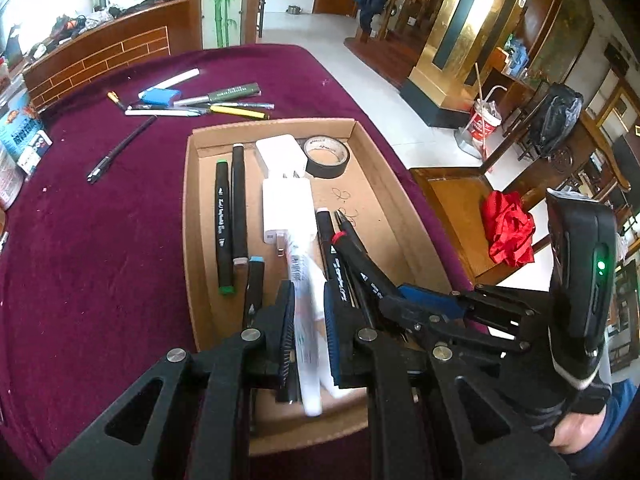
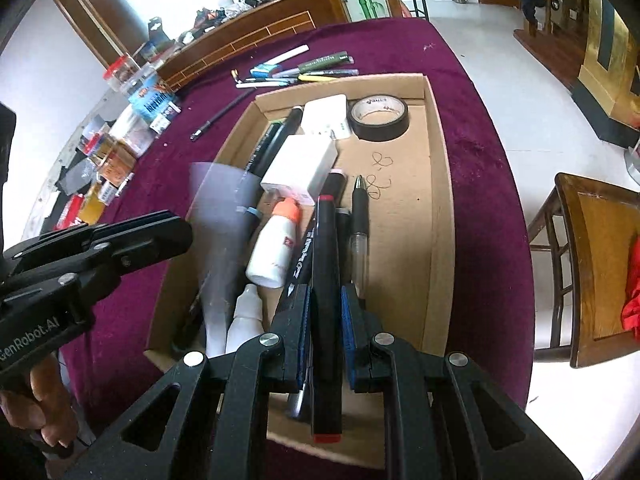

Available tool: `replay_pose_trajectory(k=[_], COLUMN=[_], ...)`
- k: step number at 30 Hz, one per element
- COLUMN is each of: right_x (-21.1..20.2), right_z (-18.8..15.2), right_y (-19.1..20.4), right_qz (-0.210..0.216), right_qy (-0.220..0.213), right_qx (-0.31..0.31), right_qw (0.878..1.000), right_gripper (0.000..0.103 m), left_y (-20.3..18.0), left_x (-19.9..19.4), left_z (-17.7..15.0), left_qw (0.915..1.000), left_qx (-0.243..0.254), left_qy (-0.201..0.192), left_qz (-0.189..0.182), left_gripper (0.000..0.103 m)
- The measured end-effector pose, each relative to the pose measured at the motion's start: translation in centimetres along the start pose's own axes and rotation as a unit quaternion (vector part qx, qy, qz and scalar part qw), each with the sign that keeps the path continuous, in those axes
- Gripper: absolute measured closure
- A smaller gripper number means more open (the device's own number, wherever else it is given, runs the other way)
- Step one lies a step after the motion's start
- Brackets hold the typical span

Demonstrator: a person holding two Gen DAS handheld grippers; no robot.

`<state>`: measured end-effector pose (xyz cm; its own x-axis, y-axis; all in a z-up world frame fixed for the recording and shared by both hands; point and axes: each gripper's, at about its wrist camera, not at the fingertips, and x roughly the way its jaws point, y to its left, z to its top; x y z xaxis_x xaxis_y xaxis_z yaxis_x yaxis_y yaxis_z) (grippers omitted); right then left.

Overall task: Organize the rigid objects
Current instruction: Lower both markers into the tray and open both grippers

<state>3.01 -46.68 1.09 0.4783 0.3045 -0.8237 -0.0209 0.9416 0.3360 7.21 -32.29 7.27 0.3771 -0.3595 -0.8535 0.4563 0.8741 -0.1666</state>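
A shallow cardboard tray [image 1: 372, 152] [image 2: 440, 184] on the purple table holds black markers, white chargers [image 1: 286, 200], a tape roll [image 1: 326, 156] [image 2: 380, 116] and pens. My left gripper [image 1: 308, 312] is shut on a white tube-like item [image 1: 308, 340], held over the tray's near end; the item looks blurred. My right gripper [image 2: 324, 312] is shut on a black marker with red ends [image 2: 326, 280], lying lengthwise above the tray's near end. The right gripper also shows at the right of the left wrist view [image 1: 432, 308]. A white glue bottle [image 2: 276, 244] lies in the tray.
Loose pens and a blue eraser [image 1: 160, 96] lie on the table beyond the tray [image 2: 296, 68]. A black pen [image 1: 120, 150] lies to the left. Boxes and jars [image 2: 132, 96] line the table's left edge. A wooden chair with red cloth [image 1: 508, 232] stands at the right.
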Motion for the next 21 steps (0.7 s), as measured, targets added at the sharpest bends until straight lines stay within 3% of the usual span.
replay_pose_trajectory(k=[7, 9, 10, 11, 12, 16, 18, 21], right_x=[0.4, 0.1, -0.2, -0.7, -1.3, -3.2, -4.4, -6.4], right_z=[0.3, 0.4, 0.4, 0.3, 0.2, 0.0, -0.2, -0.8], right_y=[-0.2, -0.2, -0.1, 0.1, 0.3, 1.9, 2.8, 4.2], right_qz=[-0.022, -0.036, -0.040, -0.041, -0.043, -0.050, -0.056, -0.065], right_qy=[-0.001, 0.000, -0.001, -0.008, -0.017, -0.045, -0.060, -0.089], right_qx=[-0.005, -0.010, -0.011, -0.014, -0.018, -0.033, -0.035, -0.040], right_qw=[1.000, 0.999, 0.999, 0.999, 0.999, 0.997, 0.996, 0.993], right_gripper=[0.089, 0.078, 0.072, 0.064, 0.062, 0.060, 0.046, 0.035], left_y=[0.4, 0.7, 0.8, 0.9, 1.0, 1.5, 2.1, 3.1], left_x=[1.4, 1.1, 0.8, 0.5, 0.3, -2.4, -4.1, -6.6], left_z=[-0.2, -0.3, -0.4, -0.6, -0.7, -1.7, -2.4, -3.9], left_qw=[0.9999, 0.9997, 0.9996, 0.9995, 0.9994, 0.9973, 0.9955, 0.9916], left_qx=[-0.008, -0.013, -0.016, -0.018, -0.019, -0.024, -0.028, -0.028], left_qy=[0.002, -0.004, -0.007, -0.011, -0.016, -0.062, -0.083, -0.124], left_qz=[-0.015, -0.022, -0.024, -0.023, -0.025, -0.031, -0.036, -0.024], left_gripper=[0.091, 0.088, 0.084, 0.070, 0.053, 0.038, 0.021, 0.021])
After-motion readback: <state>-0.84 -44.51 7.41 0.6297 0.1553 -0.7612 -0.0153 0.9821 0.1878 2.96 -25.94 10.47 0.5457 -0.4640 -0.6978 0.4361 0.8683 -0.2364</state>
